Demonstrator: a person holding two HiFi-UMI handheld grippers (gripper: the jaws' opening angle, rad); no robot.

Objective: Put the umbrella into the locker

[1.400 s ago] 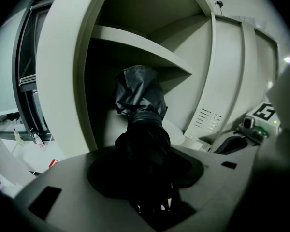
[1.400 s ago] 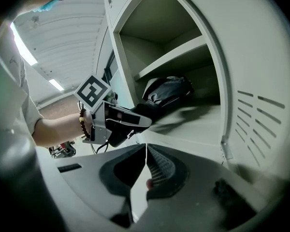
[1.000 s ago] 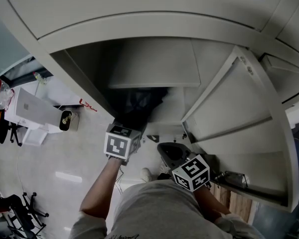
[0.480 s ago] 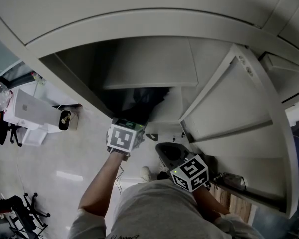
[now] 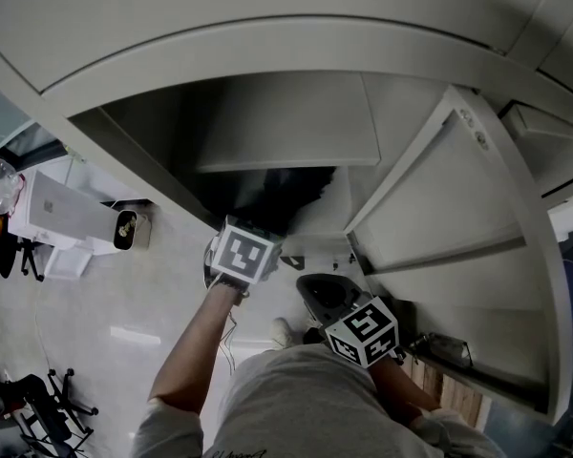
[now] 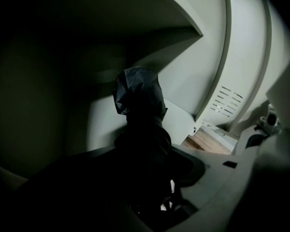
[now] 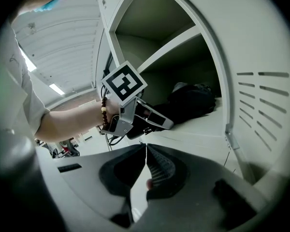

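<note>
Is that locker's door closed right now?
No, the locker door stands swung open to the right, and the black umbrella shows inside.

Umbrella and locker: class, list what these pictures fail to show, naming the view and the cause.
Left gripper view: shadow swallows the umbrella below its top and the locker's left side; the left gripper has just been opening its jaws round the umbrella, yet its left jaw is lost.
Head view: that gripper's cube covers the umbrella's near end.
Right gripper view: the locker's frame may cover the umbrella's far end.
</note>
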